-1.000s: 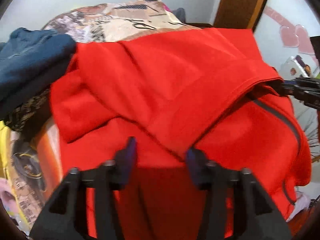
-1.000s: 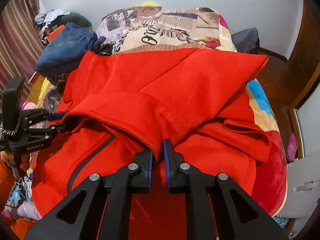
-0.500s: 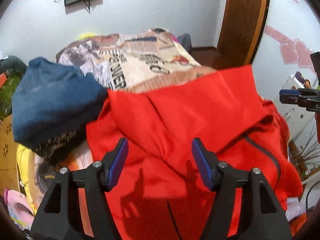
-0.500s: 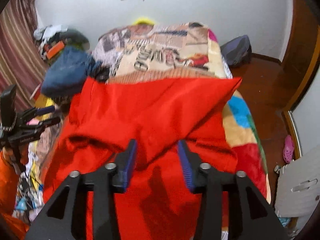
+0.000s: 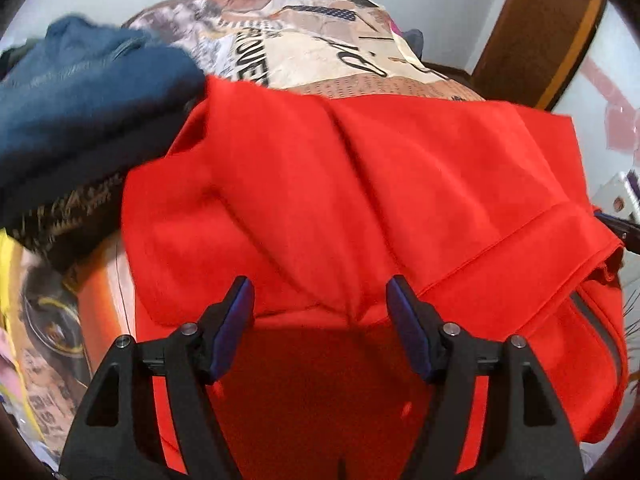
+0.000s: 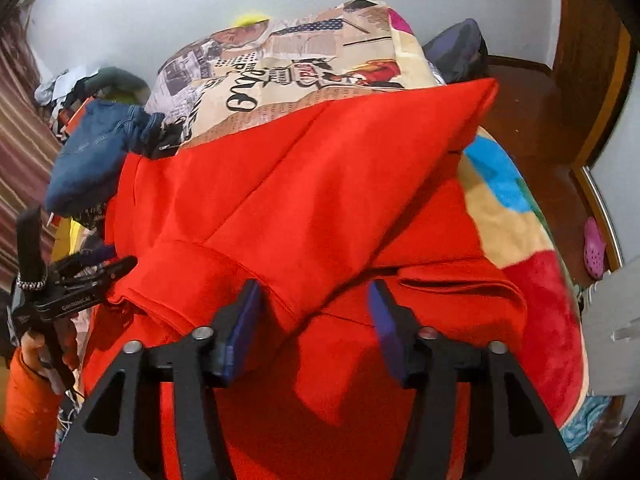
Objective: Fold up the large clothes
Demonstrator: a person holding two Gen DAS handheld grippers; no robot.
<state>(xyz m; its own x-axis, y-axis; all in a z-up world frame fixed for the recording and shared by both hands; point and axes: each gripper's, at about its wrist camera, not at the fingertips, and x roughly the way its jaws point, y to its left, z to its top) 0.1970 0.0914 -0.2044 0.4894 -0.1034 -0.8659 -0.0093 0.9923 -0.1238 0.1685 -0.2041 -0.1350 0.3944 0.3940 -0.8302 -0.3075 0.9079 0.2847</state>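
A large red fleece jacket with a grey zipper lies on the bed, its far part folded back over the near part. It also shows in the right wrist view. My left gripper is open just above the folded hem, with the fold's edge between its blue pads but not pinched. My right gripper is open over the fold's near corner, holding nothing. The left gripper also appears at the left of the right wrist view.
A folded blue garment lies at the jacket's far left corner, on a dark patterned one. A printed blanket covers the bed. A wooden door stands far right. A pink shoe lies on the floor right of the bed.
Both grippers opened and let go of the jacket's edge after folding it over. They rose and drew back, then came down close over the fold again.
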